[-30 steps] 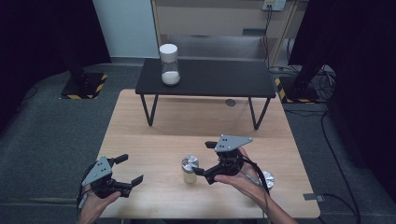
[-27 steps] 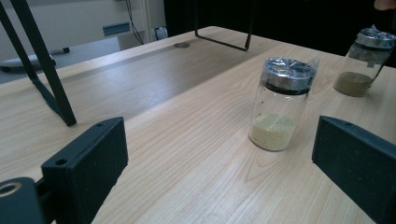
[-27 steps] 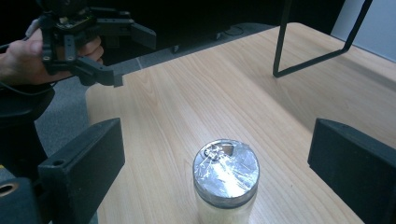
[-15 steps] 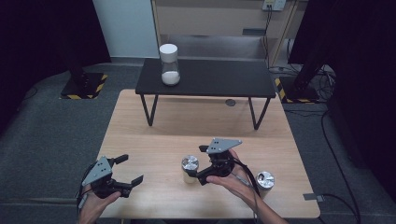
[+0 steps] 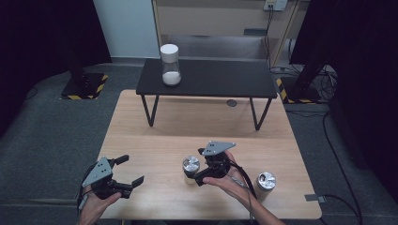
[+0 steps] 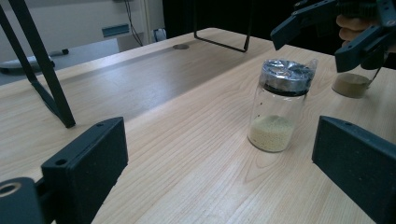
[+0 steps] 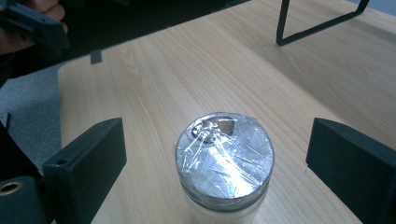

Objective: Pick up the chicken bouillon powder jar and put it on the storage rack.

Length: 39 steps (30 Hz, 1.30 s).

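Glass with a silvery, film-wrapped lid, the jar (image 5: 190, 168) stands upright on the wooden surface (image 5: 173, 126) near its front edge, holding a low layer of pale yellow grains, and the right gripper (image 5: 202, 176) sits just beside it with its jaws spread wide on either side of the lid, not touching the glass. The left gripper (image 5: 133, 172) hovers well apart at the front left corner, its jaws also wide apart and pointed toward the jar. A second jar (image 5: 264, 184) with brownish contents stands to the right, and a white-lidded container (image 5: 170, 64) rests on the black table (image 5: 220, 79) farther back.
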### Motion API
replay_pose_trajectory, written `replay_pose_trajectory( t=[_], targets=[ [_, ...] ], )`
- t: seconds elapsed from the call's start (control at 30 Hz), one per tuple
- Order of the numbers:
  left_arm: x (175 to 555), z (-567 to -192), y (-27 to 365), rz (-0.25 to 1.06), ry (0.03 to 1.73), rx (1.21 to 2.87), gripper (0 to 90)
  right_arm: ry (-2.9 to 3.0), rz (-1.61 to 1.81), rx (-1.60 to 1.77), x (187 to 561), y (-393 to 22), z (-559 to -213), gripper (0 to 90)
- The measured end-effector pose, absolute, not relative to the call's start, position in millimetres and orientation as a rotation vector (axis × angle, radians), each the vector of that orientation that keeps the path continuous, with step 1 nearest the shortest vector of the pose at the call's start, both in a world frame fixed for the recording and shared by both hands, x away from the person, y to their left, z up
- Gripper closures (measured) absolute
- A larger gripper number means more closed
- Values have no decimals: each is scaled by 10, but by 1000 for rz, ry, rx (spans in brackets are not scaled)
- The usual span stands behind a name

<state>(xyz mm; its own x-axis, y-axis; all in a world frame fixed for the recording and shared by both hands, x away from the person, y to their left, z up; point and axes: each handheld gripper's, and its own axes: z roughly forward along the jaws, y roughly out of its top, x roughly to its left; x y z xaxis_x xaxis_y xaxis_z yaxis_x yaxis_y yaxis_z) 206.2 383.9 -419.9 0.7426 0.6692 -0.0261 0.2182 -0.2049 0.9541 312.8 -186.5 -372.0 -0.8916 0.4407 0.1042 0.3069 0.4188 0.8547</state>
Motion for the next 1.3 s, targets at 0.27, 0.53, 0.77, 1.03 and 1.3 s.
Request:
replay_pose_trajectory(
  t=[0.27, 0.53, 0.77, 1.03, 1.3],
  targets=[
    [2060, -4199, 3840, 477, 696, 1768, 24, 2534, 1450, 680, 3146, -1786, -3822, 71],
    [2061, -4201, 3841, 477, 697, 1767, 24, 2531, 1435, 682, 3159, -1751, -3905, 94],
    [2063, -4200, 3838, 477, 696, 1769, 24, 2527, 1434, 679, 3165, -1738, -3961, 114],
    [2061, -4198, 3836, 480, 695, 1772, 24, 2521, 1434, 669, 3167, -1721, -4022, 161],
    [2061, -4196, 3835, 480, 697, 1774, 25, 2499, 1455, 649, 3157, -1735, -4075, 294]
  ],
)
